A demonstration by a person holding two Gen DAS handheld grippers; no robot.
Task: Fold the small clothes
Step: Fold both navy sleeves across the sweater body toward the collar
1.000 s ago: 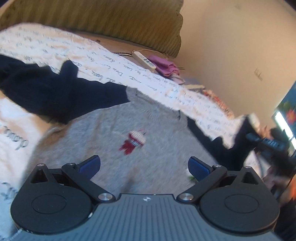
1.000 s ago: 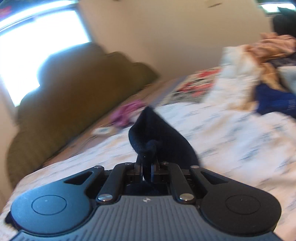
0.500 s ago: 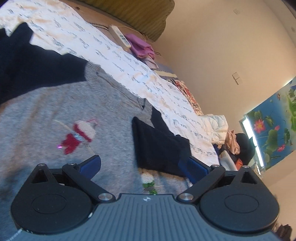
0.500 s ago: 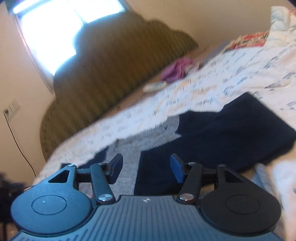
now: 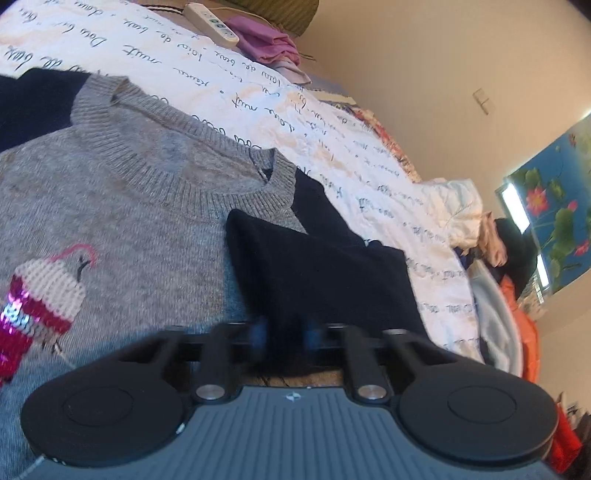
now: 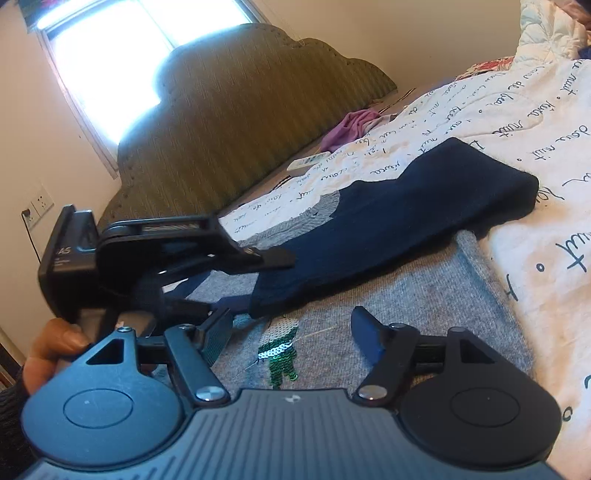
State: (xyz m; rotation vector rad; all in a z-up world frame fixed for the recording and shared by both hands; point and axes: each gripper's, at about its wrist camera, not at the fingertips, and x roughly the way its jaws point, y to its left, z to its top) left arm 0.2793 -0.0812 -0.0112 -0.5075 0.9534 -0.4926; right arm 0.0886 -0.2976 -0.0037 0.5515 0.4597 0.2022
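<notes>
- Clearly the gray sweater point(image 5: 122, 206) is soft, thick knit: I judge it light, limp and a little springy, so it should drape and sag from any held point rather than keep a crease.
- It lies flat, front up, on the bed's quilt point(image 5: 258, 92), which is white with script lettering; the ribbed collar points toward the headboard point(image 6: 236, 122).
- Its navy sleeve point(image 5: 317, 273) is folded inward across the gray chest, the free end lying near the lower edge of the left view.
- Grip, in my judgement, belongs on doubled edges: a cuff, the hem or the shoulder seam, where the knit is thick enough to pinch. The sequined green figure point(image 6: 280, 354) and the red-and-white one point(image 5: 40, 295) look snaggable, so better left alone.
- Left tool point(image 5: 284, 334): its jaws have just been closing and now stand nearly together, with dark sleeve cloth between the blurred blue pads. It reads as pinching the navy sleeve at its near end.
- From the right view the left tool point(image 6: 273, 256) shows side-on, its tips at the sleeve's end, and a hand point(image 6: 51, 354) grips its handle.
- Right tool point(image 6: 291, 332): its jaws have just been opening and stand wide apart with nothing between them; it hangs over the gray body, just short of the sleeve.
- A pink cloth point(image 5: 266, 40) and a power strip point(image 5: 212, 18) lie well apart near the headboard.
</notes>
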